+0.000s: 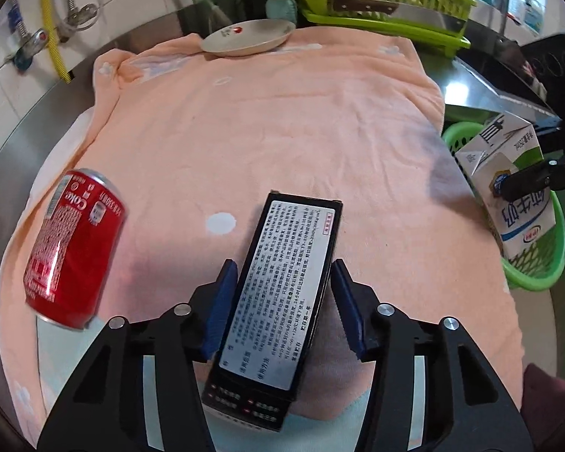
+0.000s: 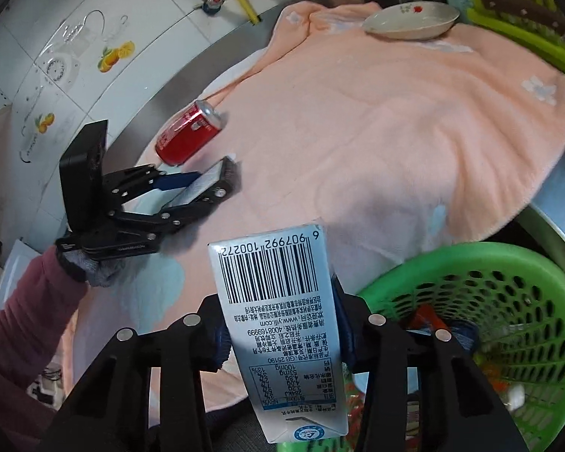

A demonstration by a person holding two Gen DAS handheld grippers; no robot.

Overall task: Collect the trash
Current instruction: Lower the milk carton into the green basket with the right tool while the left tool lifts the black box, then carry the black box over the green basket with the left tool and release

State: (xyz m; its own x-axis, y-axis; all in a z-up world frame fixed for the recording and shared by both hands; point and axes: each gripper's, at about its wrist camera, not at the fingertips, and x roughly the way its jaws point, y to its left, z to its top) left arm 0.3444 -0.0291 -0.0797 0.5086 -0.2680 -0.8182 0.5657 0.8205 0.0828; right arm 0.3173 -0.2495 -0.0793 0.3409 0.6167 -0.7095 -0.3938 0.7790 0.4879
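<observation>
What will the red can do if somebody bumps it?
The red can lies on its side on the peach towel, so a push across its length would probably make it roll, though the soft cloth may slow it. It looks undented and metal, so it should stay stiff. Its shiny skin could be a bit slippery.

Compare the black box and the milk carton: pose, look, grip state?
The black box lies flat on the peach towel, while the milk carton is lifted at the green basket. The box is black with a grey text label; the carton is white and blue with a barcode. The left gripper straddles the box with a gap at one pad; the right gripper clamps the carton. Both are rectangular packaging.
</observation>
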